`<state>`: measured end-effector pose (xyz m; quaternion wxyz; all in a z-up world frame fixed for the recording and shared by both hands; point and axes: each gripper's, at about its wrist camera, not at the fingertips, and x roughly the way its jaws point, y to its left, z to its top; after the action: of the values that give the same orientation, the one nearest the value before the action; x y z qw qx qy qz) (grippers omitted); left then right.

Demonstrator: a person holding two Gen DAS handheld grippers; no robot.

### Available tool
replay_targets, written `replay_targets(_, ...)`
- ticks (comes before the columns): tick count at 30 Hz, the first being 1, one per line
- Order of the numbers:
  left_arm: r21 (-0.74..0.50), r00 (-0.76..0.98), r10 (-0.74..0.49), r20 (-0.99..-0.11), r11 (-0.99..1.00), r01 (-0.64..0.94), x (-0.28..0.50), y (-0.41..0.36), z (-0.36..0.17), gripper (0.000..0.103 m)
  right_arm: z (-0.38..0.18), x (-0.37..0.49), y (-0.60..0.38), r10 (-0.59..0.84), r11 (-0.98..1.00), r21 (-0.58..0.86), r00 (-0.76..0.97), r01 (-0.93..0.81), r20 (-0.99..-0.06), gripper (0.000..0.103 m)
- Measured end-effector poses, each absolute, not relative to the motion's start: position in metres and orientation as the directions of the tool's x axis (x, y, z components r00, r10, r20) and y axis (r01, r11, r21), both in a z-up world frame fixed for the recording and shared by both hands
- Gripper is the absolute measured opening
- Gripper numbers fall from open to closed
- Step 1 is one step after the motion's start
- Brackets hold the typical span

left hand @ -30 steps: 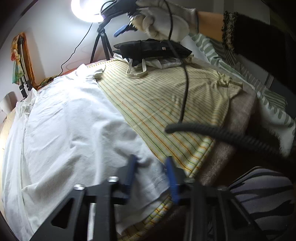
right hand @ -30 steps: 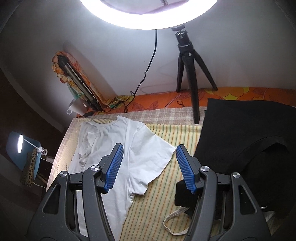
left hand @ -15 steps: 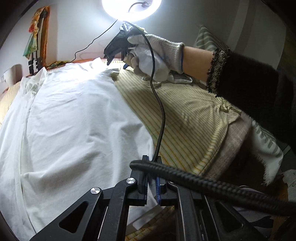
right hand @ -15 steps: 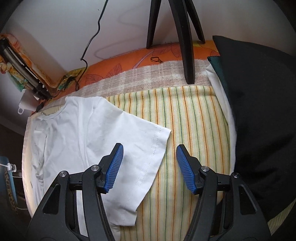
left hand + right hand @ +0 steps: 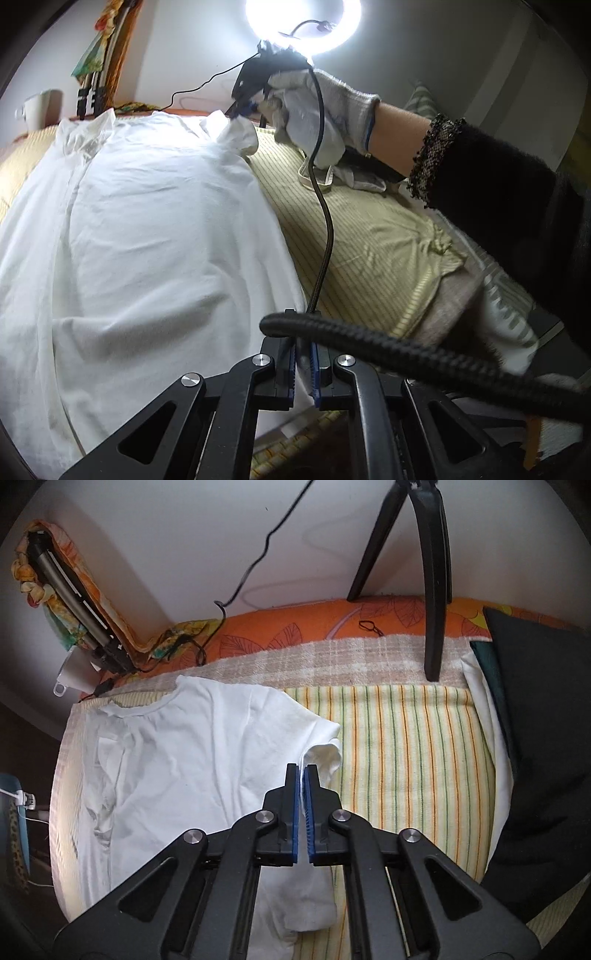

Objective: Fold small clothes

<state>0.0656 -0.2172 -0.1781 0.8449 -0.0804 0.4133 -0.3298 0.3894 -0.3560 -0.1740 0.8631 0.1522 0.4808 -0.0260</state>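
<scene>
White T-shirt [image 5: 177, 760] — spread flat on my striped sheet [image 5: 406, 746], collar at the far end, body running towards me on the left half of the bed

My right claw [image 5: 303, 771] — clenched on the hem of the shirt's right sleeve, white cloth pinched between the blue pads [image 5: 293, 805]; its jaws have just been closing, with the sleeve between them

My left claw [image 5: 303, 363] — clenched on the near right edge of the same shirt, a fold of white fabric caught between its pads

My right hand [image 5: 314, 110] — gloved in white, gripping the far claw; black cable [image 5: 325, 206] trailing from it to the near claw

Black garment [image 5: 543, 738] — lying at the right edge of the bed, apart from the shirt

Tripod [image 5: 424, 572] — standing at the far side by the wall

White cup [image 5: 75, 674] — far left corner
</scene>
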Motion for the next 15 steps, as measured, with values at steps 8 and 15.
replay_targets(8,-0.473,0.466,-0.644,-0.606,0.764,0.440,0.059,-0.182,-0.170,0.003,-0.126,0.396,-0.301,0.044,0.981,0.140,0.550,0.134,-0.834,0.004)
replay_targets(15,-0.500,0.486,-0.625,-0.611,0.780,0.376,0.053,-0.145,-0.177,0.003,-0.123,0.420,-0.229,0.004,0.998,0.033,0.530,0.046,-0.848,0.004)
